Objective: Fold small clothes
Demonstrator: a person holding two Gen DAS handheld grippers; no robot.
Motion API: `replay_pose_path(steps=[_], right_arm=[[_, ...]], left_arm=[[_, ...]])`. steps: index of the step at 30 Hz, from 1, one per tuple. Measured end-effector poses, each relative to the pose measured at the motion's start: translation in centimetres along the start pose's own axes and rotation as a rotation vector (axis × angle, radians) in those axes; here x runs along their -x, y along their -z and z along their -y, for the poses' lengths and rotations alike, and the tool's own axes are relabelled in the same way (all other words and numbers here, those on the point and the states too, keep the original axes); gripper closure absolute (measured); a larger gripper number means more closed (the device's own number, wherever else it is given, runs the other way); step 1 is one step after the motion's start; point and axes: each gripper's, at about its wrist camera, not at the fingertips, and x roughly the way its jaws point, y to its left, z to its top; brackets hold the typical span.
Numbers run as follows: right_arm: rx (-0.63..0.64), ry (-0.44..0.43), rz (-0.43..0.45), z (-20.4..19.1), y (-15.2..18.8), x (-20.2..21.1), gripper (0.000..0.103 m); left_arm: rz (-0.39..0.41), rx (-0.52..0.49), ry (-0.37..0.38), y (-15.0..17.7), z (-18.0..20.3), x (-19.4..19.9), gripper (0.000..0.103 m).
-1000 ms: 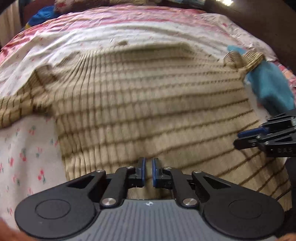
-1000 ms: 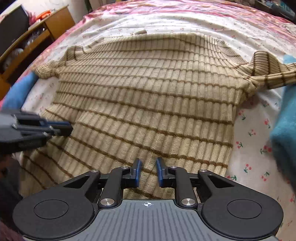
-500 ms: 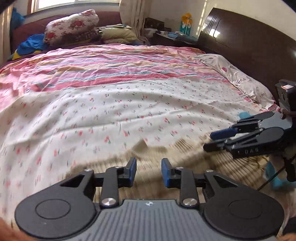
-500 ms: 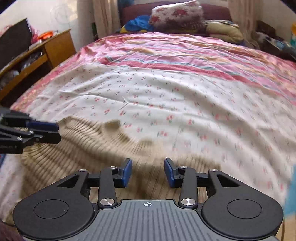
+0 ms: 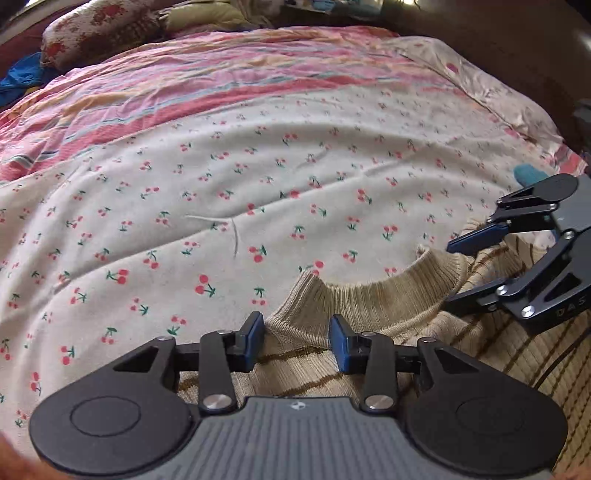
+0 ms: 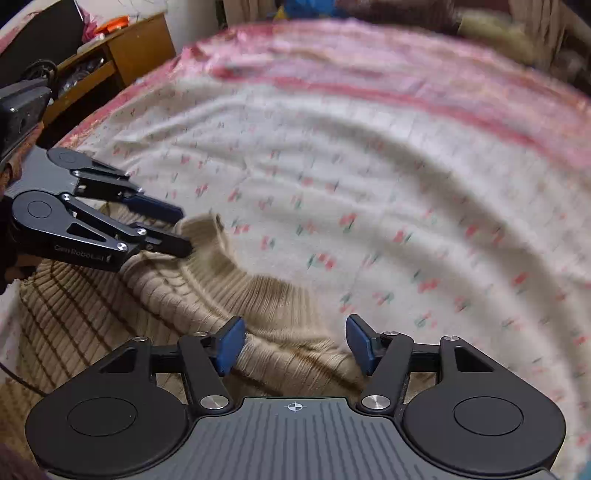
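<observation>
A beige ribbed sweater with brown stripes (image 5: 384, 295) lies flat on the bed, its collar toward the far side. My left gripper (image 5: 297, 341) is open just above the left end of the collar. My right gripper (image 6: 295, 343) is open wide above the right shoulder beside the collar (image 6: 207, 273). The right gripper also shows at the right edge of the left wrist view (image 5: 458, 271), open. The left gripper shows at the left of the right wrist view (image 6: 184, 230), open over the collar. Nothing is held.
A white sheet with cherry print (image 5: 258, 192) covers the bed, with a pink striped quilt (image 5: 221, 85) beyond. Pillows (image 5: 92, 33) lie at the far end. A blue garment (image 5: 526, 173) sits at the right. A wooden desk (image 6: 122, 55) stands left of the bed.
Both grippers have moved from the sweater's hem up over its body to the collar end. Both jaws have opened wider.
</observation>
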Motion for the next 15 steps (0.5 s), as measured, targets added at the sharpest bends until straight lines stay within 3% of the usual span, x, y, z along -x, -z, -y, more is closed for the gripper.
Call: replay_pose_path(steps=[2,4,5,7,11,15], right_arm=[[0.014,0.001,0.01,-0.3,0.3,0.2,0.046],[0.021,0.003,0.014,-0.8,0.8,0.7,0.058],[0.019,0.003,0.016,-1.1,1.2,1.0,0.068],[0.01,0.007,0.03,-1.8,1.8,1.6,0.078],[0.043,0.079,0.148,-3.4,1.4,3.6,0.082],[0.017,0.142,0.311,-3.1,-0.1,6.3,0.086]], left_arm=[[-0.017,-0.006,0.012,0.3,-0.1,0.3,0.06],[-0.048,-0.018,0.032,0.9,0.2,0.9,0.081],[-0.048,-0.043,0.029,1.4,0.6,1.2,0.083],[-0.032,-0.079,-0.005,1.9,1.6,1.7,0.091],[0.063,-0.091,-0.063,1.1,2.4,3.1,0.094],[0.21,-0.027,-0.118,-0.2,1.5,4.8,0.094]])
